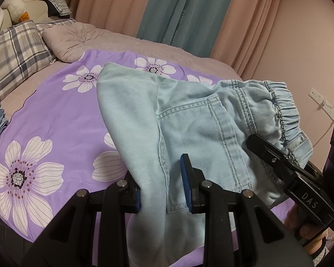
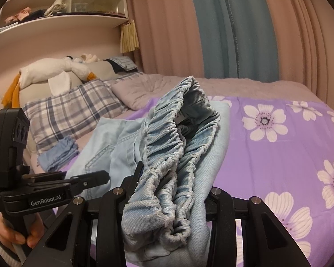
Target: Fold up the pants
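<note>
Light blue denim pants (image 1: 189, 115) with an elastic waistband (image 1: 285, 102) are held up over a purple flowered sheet (image 1: 55, 115) on the bed. My left gripper (image 1: 162, 182) is shut on the pants fabric near the back pocket. My right gripper (image 2: 171, 191) is shut on the bunched waistband (image 2: 173, 146). In the left wrist view the right gripper (image 1: 278, 155) enters from the right and bites the waistband edge. In the right wrist view the left gripper (image 2: 86, 180) shows at the left, against the pants (image 2: 104, 142).
A plaid pillow (image 1: 13, 57) and a pink pillow (image 1: 71, 37) lie at the bed's head. Folded blue clothes (image 2: 58, 153) sit at the left bed edge. Curtains (image 1: 167, 6) hang behind; shelves (image 2: 60, 2) and a plush goose (image 2: 51, 71) are beyond.
</note>
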Motion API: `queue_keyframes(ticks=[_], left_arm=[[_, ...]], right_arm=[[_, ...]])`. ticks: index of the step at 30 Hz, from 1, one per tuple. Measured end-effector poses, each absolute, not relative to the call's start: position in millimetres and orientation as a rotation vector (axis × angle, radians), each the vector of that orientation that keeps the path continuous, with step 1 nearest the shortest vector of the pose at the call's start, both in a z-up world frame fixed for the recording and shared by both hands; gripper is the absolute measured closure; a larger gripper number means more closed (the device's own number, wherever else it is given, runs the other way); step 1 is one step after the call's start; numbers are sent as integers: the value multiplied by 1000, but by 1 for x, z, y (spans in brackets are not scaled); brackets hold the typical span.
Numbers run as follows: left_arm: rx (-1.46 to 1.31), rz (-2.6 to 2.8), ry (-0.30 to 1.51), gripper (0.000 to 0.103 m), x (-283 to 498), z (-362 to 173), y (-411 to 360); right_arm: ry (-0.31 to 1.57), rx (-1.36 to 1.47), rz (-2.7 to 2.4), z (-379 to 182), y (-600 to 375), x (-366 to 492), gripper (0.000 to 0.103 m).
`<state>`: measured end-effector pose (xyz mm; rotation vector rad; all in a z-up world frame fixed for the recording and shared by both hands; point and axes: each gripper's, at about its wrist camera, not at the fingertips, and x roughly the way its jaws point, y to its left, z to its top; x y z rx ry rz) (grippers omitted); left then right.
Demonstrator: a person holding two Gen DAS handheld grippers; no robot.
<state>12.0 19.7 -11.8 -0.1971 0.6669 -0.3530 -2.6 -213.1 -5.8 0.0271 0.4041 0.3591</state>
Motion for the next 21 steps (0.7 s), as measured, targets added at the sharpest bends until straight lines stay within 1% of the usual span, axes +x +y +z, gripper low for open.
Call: queue_keyframes(ticks=[21], left_arm=[[-149,-348,671,77,42,-5,9]], right_arm=[[408,48,358,0,-217,12,64]])
